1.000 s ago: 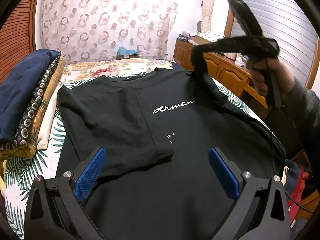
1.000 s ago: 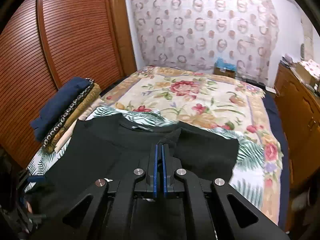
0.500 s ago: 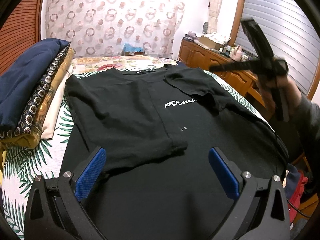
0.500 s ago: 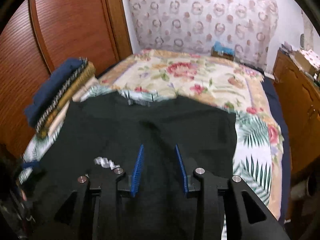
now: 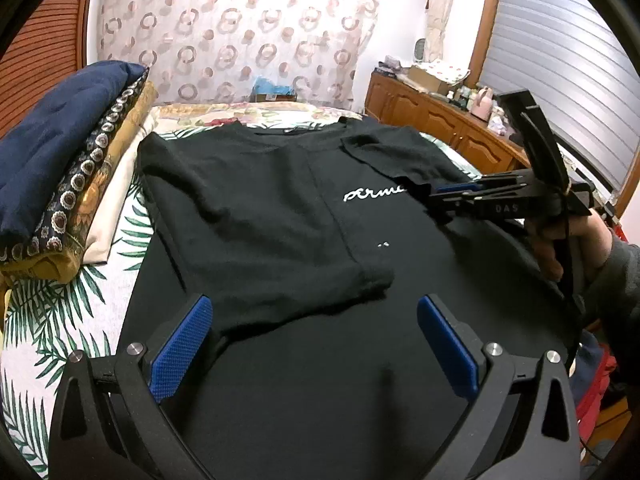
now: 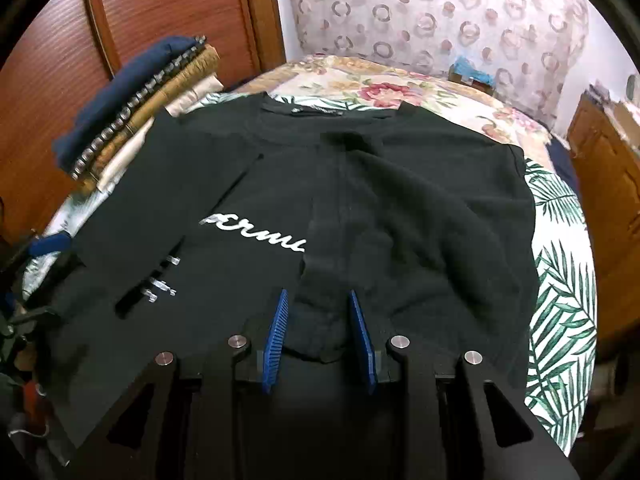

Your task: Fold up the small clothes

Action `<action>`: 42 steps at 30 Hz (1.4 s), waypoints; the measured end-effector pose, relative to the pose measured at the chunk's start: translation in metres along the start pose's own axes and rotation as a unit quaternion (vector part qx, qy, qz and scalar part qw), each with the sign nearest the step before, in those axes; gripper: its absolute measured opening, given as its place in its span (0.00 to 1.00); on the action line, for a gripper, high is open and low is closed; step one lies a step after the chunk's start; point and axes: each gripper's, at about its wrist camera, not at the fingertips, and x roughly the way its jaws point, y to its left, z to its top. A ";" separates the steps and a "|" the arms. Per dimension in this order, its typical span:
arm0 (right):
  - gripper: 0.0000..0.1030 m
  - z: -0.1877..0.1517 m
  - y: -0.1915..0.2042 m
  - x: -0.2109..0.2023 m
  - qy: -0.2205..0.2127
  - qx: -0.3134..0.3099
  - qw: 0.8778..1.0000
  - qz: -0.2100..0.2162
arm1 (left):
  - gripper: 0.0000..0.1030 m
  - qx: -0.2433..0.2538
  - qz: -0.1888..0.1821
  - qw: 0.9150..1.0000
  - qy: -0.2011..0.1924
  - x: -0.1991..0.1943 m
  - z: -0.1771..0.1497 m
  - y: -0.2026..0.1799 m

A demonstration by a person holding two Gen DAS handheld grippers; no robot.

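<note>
A black short-sleeved cotton T-shirt [image 5: 260, 216] is seen spread front-up on a bed covered by a floral and palm-leaf printed bedspread [image 6: 560, 280], its neckline towards the patterned curtain. Both sleeve sides are folded inward over the chest, so that the white cursive chest lettering is partly covered; only "erm" or so can be read, the rest being hidden under the folded sleeve. Smaller white marks below it are too small to be read. Beside the shirt a stack of folded fabrics, navy on top [image 5: 60, 152], is laid.

The left gripper [image 5: 312, 344] is held released above the shirt's lower part, its blue pads [image 5: 180, 344] wide apart with nothing between them. The right gripper [image 6: 320, 320] is held low over the folded right sleeve, its jaws parted; sleeve fabric is seen between the pads, but no pressing can be made out. On its side, the letters "DAS" are printed.
</note>
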 end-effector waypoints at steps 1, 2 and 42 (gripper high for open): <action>0.32 0.001 0.002 0.002 0.002 -0.004 1.000 -0.006 | 1.00 -0.001 0.002 1.000 0.004 0.001 -0.001 0.000; 0.32 -0.001 0.005 0.003 0.001 -0.008 1.000 -0.011 | 1.00 -0.002 0.003 1.000 0.009 0.003 -0.001 0.001; 0.44 -0.057 -0.035 -0.032 -0.037 0.019 0.996 -0.084 | 1.00 0.040 0.076 0.992 0.088 0.039 -0.003 -0.016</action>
